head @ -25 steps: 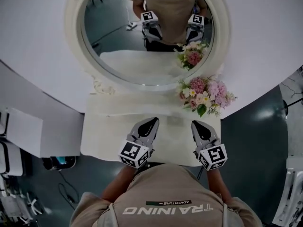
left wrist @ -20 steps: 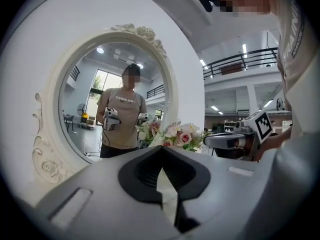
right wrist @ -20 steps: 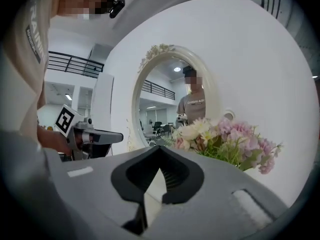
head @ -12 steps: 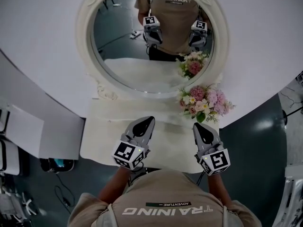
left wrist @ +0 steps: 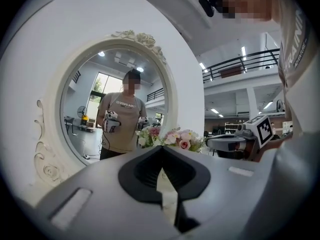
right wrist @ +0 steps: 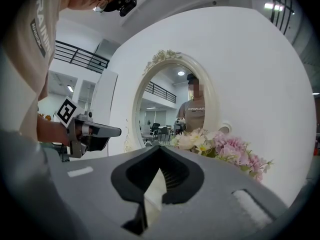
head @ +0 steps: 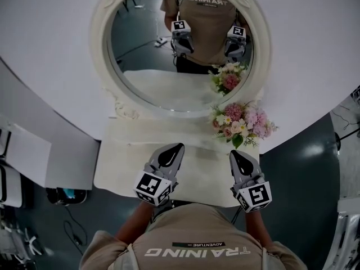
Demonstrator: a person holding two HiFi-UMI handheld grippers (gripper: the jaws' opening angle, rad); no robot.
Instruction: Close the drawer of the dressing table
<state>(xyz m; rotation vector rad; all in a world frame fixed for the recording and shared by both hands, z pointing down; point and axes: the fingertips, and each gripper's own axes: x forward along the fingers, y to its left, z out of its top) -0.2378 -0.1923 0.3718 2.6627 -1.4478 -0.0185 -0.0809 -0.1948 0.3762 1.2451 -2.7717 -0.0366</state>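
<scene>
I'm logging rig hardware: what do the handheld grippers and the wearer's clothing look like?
The left gripper and right gripper are grey shells tapering to black tips, each carrying a white cube with black square markers. The person wears a tan short-sleeved T-shirt printed TRAINING.

Your left gripper (head: 179,146), right gripper (head: 233,153): grey shells, black inner faces, black-and-white marker cube (head: 152,185) each. Your T-shirt (head: 197,229): tan, short-sleeved, white "TRAINING" print.
</scene>
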